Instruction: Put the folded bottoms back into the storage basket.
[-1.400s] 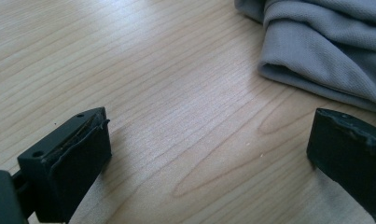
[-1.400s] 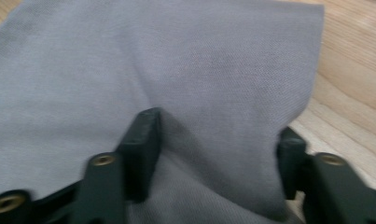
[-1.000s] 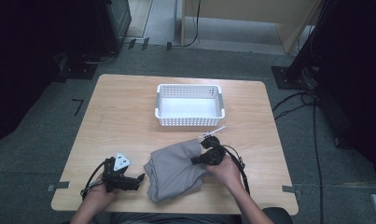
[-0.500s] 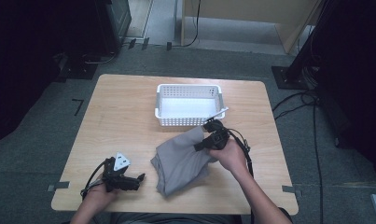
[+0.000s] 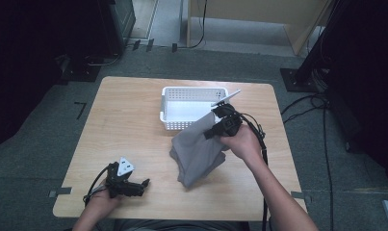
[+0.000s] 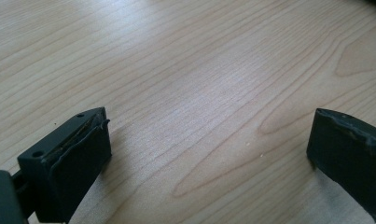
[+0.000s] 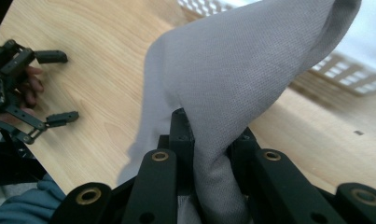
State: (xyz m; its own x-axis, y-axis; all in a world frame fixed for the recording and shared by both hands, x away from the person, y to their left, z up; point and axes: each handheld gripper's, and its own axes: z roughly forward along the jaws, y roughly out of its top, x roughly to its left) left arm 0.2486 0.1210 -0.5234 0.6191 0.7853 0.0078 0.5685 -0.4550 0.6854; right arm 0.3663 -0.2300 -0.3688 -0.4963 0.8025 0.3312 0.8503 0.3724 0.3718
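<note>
Over on the left, the left gripper (image 5: 144, 183) rests idle on the table (image 5: 129, 125), jaws spread wide with nothing between them. To its right, the right gripper (image 5: 211, 132) pinches a corner of the grey cloth (image 5: 197, 149), lifting it beside the white basket (image 5: 191, 96). The near wall stands in the way, so I'd raise the dragging tail higher.

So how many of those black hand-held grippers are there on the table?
2: the left gripper rests open near the wooden table's front edge; the right gripper lifts the grey cloth beside the white plastic basket.
</note>
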